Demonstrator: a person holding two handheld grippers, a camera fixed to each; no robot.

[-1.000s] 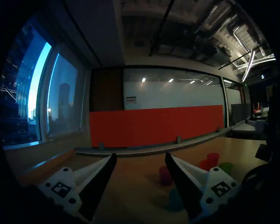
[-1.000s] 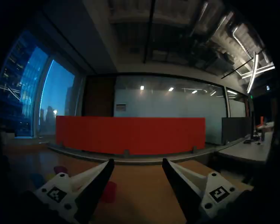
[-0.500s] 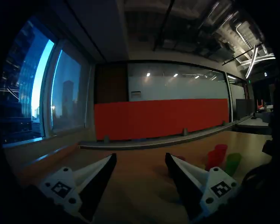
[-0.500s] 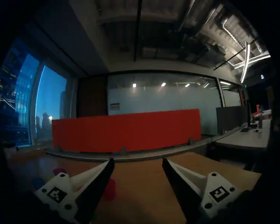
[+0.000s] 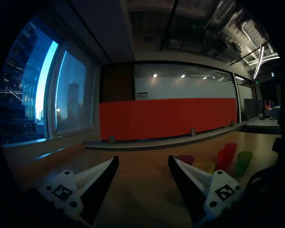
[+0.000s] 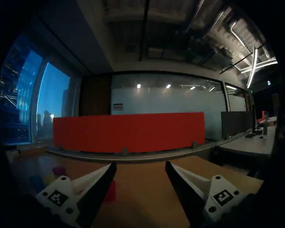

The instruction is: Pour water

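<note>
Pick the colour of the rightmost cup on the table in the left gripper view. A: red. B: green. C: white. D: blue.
B: the green cup stands farthest right, just past the red cups.

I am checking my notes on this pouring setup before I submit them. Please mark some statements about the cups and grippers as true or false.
1. The left gripper and the right gripper are both open and empty. True.
2. A green cup stands upright on the table. True.
3. The left gripper is shut on the red cup. False: that cup stands on the table, untouched.
4. The partition behind the table is blue. False: it is orange-red.
</note>
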